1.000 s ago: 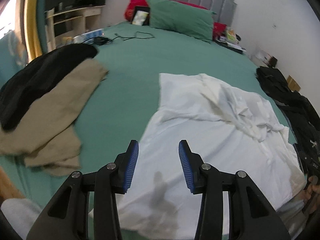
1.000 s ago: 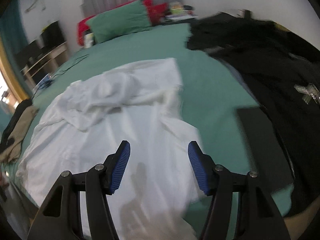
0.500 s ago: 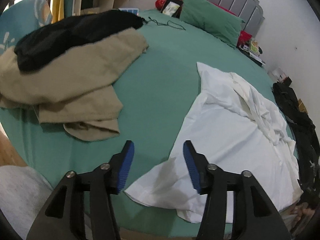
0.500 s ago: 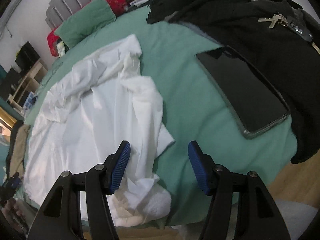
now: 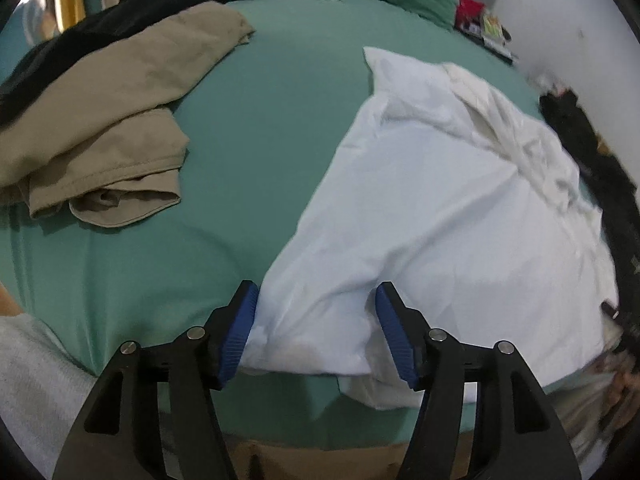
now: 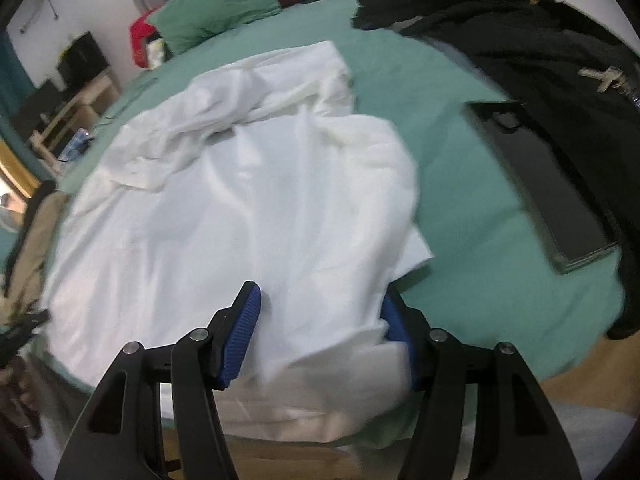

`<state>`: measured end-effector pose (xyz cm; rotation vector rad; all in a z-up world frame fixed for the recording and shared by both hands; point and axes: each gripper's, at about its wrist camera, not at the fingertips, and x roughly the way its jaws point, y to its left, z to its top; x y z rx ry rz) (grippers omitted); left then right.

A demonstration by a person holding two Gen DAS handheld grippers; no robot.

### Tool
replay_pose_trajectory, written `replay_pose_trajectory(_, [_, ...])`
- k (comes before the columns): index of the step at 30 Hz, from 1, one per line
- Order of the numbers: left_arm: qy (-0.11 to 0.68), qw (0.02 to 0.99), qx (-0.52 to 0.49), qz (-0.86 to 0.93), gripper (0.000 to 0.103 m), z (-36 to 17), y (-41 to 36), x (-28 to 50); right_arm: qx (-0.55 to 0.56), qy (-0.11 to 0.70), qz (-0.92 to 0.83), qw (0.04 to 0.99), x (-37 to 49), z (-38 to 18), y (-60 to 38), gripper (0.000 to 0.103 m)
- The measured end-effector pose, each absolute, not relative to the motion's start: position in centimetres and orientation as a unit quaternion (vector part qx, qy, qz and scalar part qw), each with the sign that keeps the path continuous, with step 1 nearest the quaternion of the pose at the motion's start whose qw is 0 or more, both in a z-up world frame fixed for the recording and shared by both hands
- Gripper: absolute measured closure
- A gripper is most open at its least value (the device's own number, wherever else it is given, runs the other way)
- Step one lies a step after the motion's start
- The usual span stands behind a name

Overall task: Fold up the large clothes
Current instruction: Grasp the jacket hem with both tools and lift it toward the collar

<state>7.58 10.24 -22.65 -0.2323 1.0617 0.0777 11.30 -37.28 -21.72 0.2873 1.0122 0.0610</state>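
Note:
A large white garment lies spread on the green bed, its near hem hanging over the bed's front edge. My left gripper is open, its blue pads on either side of the garment's near left corner. In the right wrist view the same white garment fills the middle. My right gripper is open around the near right part of the hem, and cloth bulges between the pads and covers part of the right one.
A tan garment and a black one lie piled at the left. A black tablet and black clothes with keys lie at the right. Green pillow and headboard at the far end.
Both grippers have dropped toward the bed's front edge and closed in on the white garment's near hem. Cloth now sits between each pair of open pads.

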Motion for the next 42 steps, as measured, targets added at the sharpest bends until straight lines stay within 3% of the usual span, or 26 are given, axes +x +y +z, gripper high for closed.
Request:
replay_pose_trajectory(1, [0.508, 0.855, -0.103, 0.035, 0.039, -22.7, 10.0, 7.6, 0.137, 0.484, 0.033, 0.864, 11.3, -21.7, -37.2, 0.055])
replay_pose_trajectory(2, [0.511, 0.853, -0.098, 0.033, 0.039, -22.7, 9.8, 7.7, 0.141, 0.486, 0.04, 0.862, 11.4, -21.8, -37.0, 0.076])
replay_pose_trajectory(5, [0.518, 0.85, -0.092, 0.022, 0.04, -22.7, 9.6, 7.8, 0.164, 0.49, 0.047, 0.855, 11.2, -22.2, -37.0, 0.089])
replay_pose_trajectory(7, [0.522, 0.849, -0.083, 0.013, 0.056, -22.6, 9.1, 7.8, 0.179, 0.489, 0.057, 0.852, 11.0, -22.1, -36.9, 0.093])
replay_pose_trajectory(9, [0.528, 0.846, -0.076, -0.002, 0.097, -22.4, 8.6, 7.6, 0.196, 0.487, 0.061, 0.849, 10.8, -22.1, -37.0, 0.095])
replay_pose_trajectory(22, [0.457, 0.881, -0.121, -0.012, 0.099, -16.6, 10.7, 4.1, 0.252, 0.408, 0.042, 0.876, 7.5, -18.2, -38.1, 0.098])
replay_pose_trajectory(29, [0.441, 0.888, -0.126, -0.006, 0.099, -14.8, 11.9, 3.3, 0.26, 0.4, 0.046, 0.878, 6.3, -16.9, -37.8, 0.098])
replay_pose_trajectory(36, [0.448, 0.879, -0.163, 0.004, 0.099, -15.0, 14.1, 3.1, 0.243, 0.466, 0.04, 0.85, 8.5, -19.5, -37.2, 0.094])
replay_pose_trajectory(42, [0.436, 0.885, -0.165, 0.007, 0.099, -14.7, 14.0, 3.4, 0.281, 0.446, 0.007, 0.85, 8.5, -19.7, -39.9, 0.045])
